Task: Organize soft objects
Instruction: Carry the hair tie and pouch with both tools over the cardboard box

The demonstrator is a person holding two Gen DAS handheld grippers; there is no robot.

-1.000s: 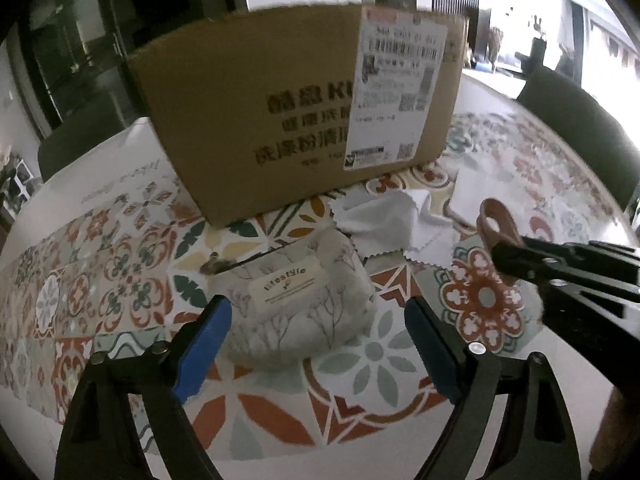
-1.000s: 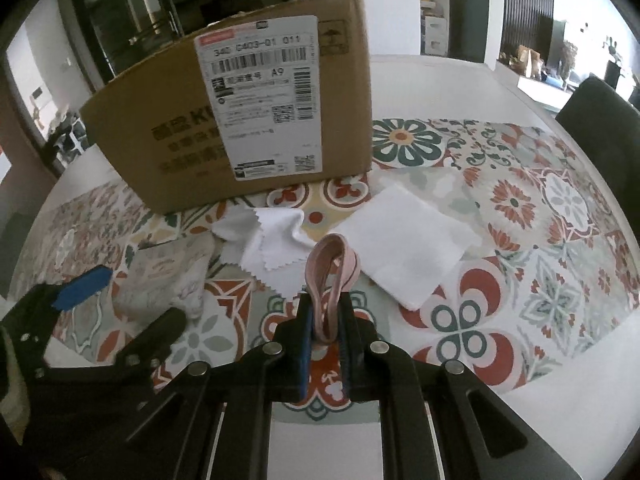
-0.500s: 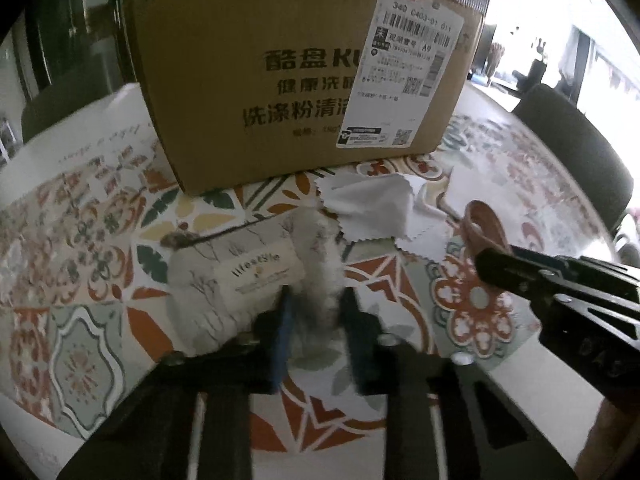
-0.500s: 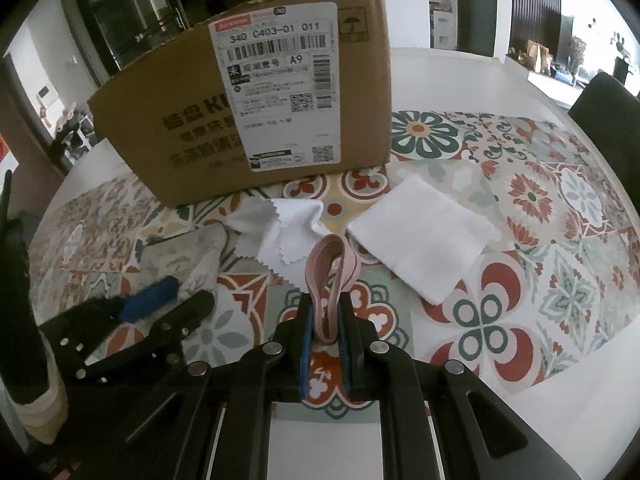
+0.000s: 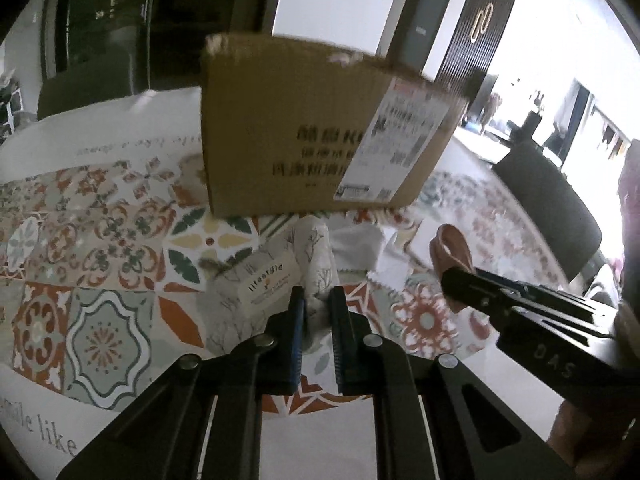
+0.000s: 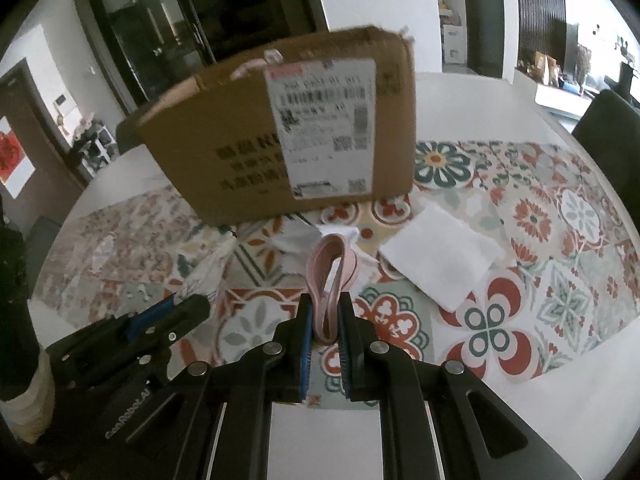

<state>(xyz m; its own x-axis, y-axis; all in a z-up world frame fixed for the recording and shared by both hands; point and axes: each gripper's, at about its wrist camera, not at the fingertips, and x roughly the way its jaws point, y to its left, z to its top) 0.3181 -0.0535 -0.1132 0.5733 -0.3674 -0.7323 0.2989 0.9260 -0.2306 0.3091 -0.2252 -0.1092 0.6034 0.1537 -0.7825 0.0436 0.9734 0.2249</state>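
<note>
At the left of the scene, the left claw point(image 5: 317, 308) is seen clamped on a fold of the printed fabric pouch point(image 5: 276, 276), whose cream body carries a twig pattern and a pale label reading "lifestyle"; the pouch is pinched near its right end, and its left part hangs toward the patterned tablecloth point(image 5: 100, 240) that covers the counter point(image 5: 120, 120); whether the pouch touches the cloth cannot be told from the left wrist view; in the right wrist view the same pouch point(image 6: 212, 268) is seen blurred beyond the tip of the left claw point(image 6: 176, 312). Behind the pouch, at the middle of the counter, a cardboard box point(image 5: 312, 136) is stood upright, with dark printed characters on its front and a white shipping label point(image 6: 322, 128) stuck across its right half. In front of the box, a crumpled white cloth with pinked edges point(image 6: 300, 238) is laid on the tablecloth; just to its right, a flat folded white cloth point(image 6: 440, 260) is spread apart from it. Toward the right, the right claw point(image 6: 325, 320) is closed on a pink elastic band point(image 6: 332, 276), which is held upright as a loop above the fingertips; in the left wrist view that band point(image 5: 450, 250) is seen projecting from the right claw point(image 5: 460, 280), beside the pouch and clear of it. At the far right, a dark chair point(image 5: 548, 196) is placed at the counter's edge.
</note>
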